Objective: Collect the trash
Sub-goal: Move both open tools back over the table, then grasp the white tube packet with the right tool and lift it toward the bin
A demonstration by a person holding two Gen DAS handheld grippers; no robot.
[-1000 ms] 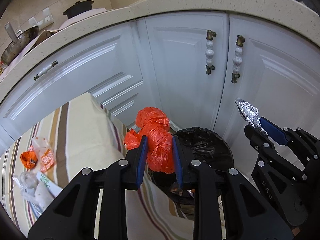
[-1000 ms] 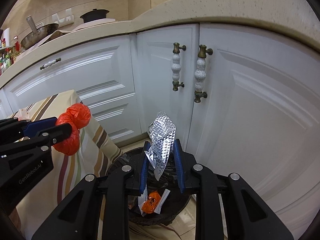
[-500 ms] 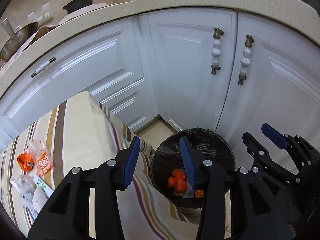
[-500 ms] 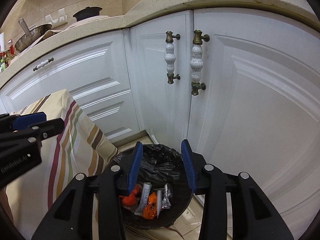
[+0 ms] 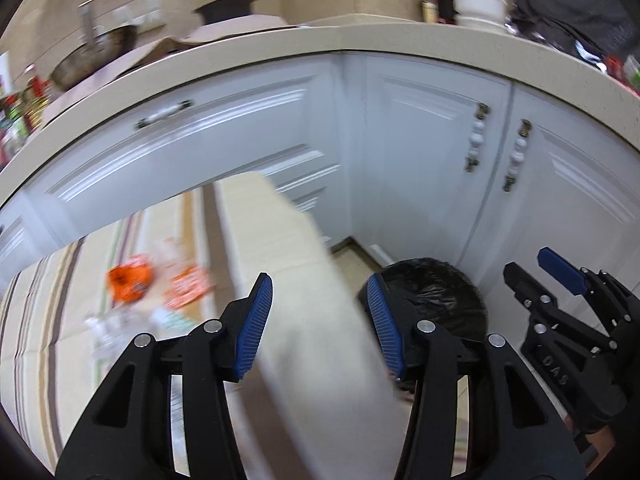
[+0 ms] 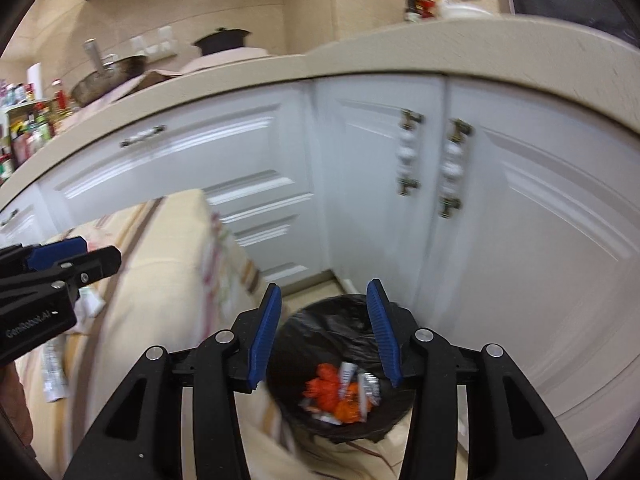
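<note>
A round bin with a black liner [image 6: 340,328] stands on the floor by the white cabinets; it also shows in the left wrist view [image 5: 436,292]. Orange bag pieces [image 6: 324,388], foil and white wrappers lie inside it. My right gripper [image 6: 324,332] is open and empty above the bin. My left gripper [image 5: 316,324] is open and empty over the corner of the striped tablecloth [image 5: 280,264]. An orange wrapper [image 5: 130,282], an orange-and-white packet [image 5: 188,290] and clear plastic scraps [image 5: 108,328] lie on the table, left of my left gripper. The frames are blurred.
White cabinet doors with beaded handles [image 6: 452,168] rise right behind the bin. The counter [image 5: 360,40] above holds a pan, a pot and bottles. Each gripper shows at the edge of the other's view: the right one [image 5: 560,312], the left one [image 6: 56,276].
Both grippers opened and dropped the orange bag and the foil wrapper into the bin. Both have since lifted and swung left, toward the table.
</note>
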